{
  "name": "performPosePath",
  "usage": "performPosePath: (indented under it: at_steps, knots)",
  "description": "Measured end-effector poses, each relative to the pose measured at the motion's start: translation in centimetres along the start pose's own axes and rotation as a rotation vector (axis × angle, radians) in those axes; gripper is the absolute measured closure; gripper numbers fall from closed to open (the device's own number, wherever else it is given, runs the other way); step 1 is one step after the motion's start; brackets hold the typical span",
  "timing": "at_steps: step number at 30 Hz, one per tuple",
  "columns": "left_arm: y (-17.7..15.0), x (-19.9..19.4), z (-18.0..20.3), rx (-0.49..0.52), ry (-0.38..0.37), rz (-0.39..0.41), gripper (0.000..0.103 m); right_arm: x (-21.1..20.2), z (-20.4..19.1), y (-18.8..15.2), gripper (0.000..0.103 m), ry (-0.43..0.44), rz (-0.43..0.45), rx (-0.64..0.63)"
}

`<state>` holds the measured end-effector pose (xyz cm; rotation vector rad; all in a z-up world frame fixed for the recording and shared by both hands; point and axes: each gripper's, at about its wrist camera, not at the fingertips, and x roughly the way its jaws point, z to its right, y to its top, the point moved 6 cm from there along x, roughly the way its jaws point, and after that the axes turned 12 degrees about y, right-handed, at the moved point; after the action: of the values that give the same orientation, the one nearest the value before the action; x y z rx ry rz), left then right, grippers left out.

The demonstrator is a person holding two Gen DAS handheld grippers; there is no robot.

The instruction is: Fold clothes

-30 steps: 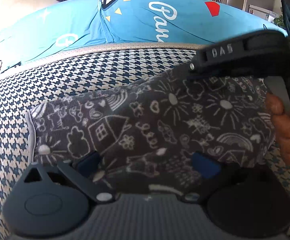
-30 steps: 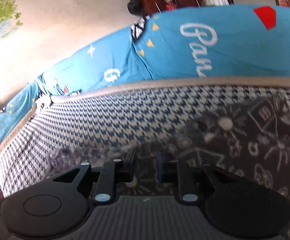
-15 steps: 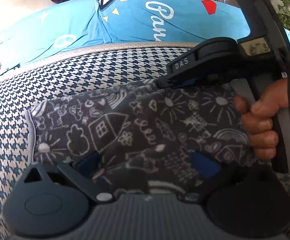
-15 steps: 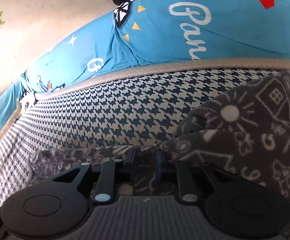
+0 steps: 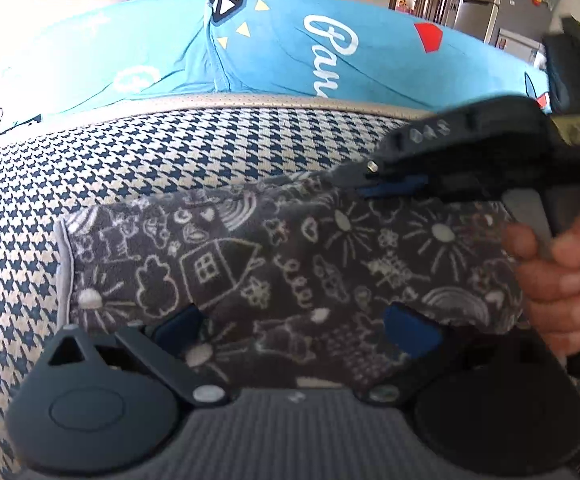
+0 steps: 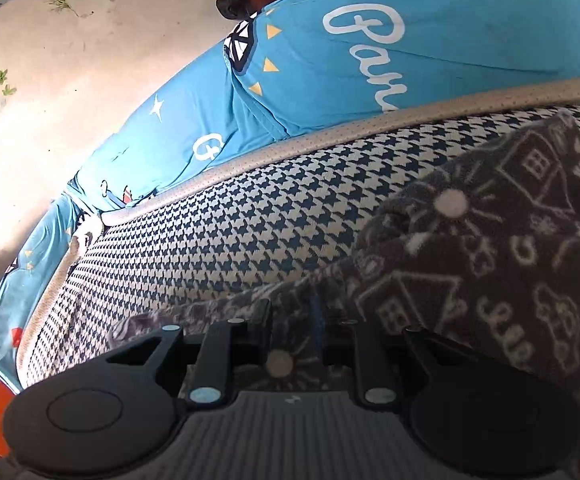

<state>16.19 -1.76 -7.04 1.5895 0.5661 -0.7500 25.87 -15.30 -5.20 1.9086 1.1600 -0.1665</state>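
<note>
Right claw [image 6: 290, 320] clamped on doodle-print garment [image 6: 489, 260]

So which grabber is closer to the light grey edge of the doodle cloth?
Left. The left gripper sits open over the doodle cloth just beside its light grey edge. The right gripper pinches the cloth's far side, well away.

My left gripper [image 5: 293, 320] sits low and near, its blue fingers [image 5: 409, 330] spread wide apart. My right gripper [image 6: 290, 322] has its fingers drawn close, pinching cloth [image 6: 469, 260]; from the left it reaches in at far right, a hand [image 5: 553, 280] wrapped round its handle.
</note>
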Motion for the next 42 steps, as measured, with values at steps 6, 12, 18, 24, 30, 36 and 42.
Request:
performPosePath:
  at_steps: [6,12,18,24,30,36,42]
  knots:
    - [1.0,0.0,-1.1,-0.041,0.037,0.028,0.000,-0.5,0.2,-1.3,0.080,0.001,-0.061,0.029]
    - [1.2,1.1,-1.8,-0.081,0.067,-0.011,0.000,-0.3,1.0,-2.3,0.086,-0.030,-0.081,0.016]
    - [1.2,1.9,-2.0,-0.089,0.077,-0.035,0.000,-1.2,0.1,-2.2,0.083,-0.026,-0.072,0.019]
    - [0.8,1.7,-2.0,-0.076,0.084,-0.023,0.000,-3.6,-0.3,-3.4,0.082,-0.016,-0.076,0.055]
    - [0.4,1.6,-1.9,-0.058,0.091,-0.019,0.000,-5.7,-1.4,-5.2,0.081,-0.020,-0.076,0.052]
    - [0.0,2.2,-1.6,-0.026,0.100,-0.033,0.000,-5.8,-1.0,-6.6,0.092,-0.064,-0.092,0.021]
    - [-0.3,2.2,-1.2,0.011,0.108,-0.012,0.000,-5.9,-0.9,-6.8,0.097,-0.095,-0.089,0.003]
